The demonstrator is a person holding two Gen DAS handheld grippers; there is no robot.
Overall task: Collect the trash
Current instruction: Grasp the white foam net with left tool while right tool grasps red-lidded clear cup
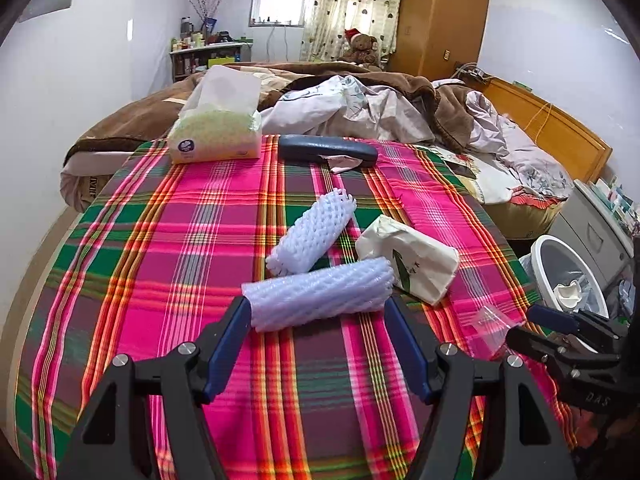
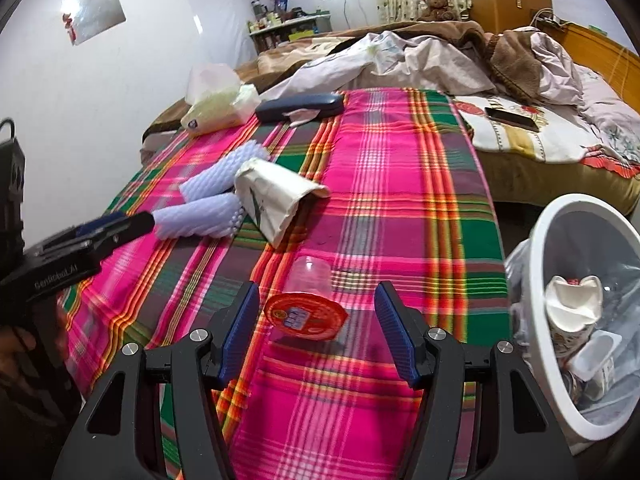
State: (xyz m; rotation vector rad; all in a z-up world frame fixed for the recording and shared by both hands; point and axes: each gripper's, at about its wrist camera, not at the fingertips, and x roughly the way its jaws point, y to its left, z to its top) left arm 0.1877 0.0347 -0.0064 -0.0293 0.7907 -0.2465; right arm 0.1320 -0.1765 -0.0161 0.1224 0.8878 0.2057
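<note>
Two foam net sleeves on the plaid table cloth (image 1: pixel 180 240). Near sleeve (image 1: pixel 318 294) lying crosswise just ahead of the left gripper (image 1: pixel 318 320), roughly spanning the gap between the tips; far sleeve (image 1: pixel 312 232) angled just beyond it, ends close or touching, hard to tell. Left fingers (image 1: pixel 228 344) released, spread, nothing gripped; tips right at the near sleeve's ends, contact unclear.

One crumpled paper wrapper (image 1: pixel 408 258) ahead-right of the left fingers, against the near sleeve's right end. One clear plastic cup with red foil lid (image 2: pixel 306 314) lying on its side between the right gripper (image 2: pixel 316 304) tips, lid facing the camera, clear body pointing away. Right fingers (image 2: pixel 240 332) released, a gap showing on both sides of the lid, not clamped.

One white trash bin (image 2: pixel 540 264) with clear liner, off the table edge right of the right fingers; inside, one crushed paper cup (image 2: pixel 572 308) and one small white tub (image 2: pixel 592 356), rest unclear.

Not trash, far end of table beyond both fingers: one tissue pack (image 1: pixel 216 136), one dark blue case (image 1: pixel 328 150) with a paper scrap sticking out under it. One phone (image 2: pixel 512 118) on the bed (image 2: pixel 540 136) far right. One teddy bear (image 1: pixel 360 48) at the back.

Obstructions: the wrapper crowding the near sleeve's right end. Path to the cup clear. Left gripper visible at the left edge of the right wrist view, tip by the near sleeve.
</note>
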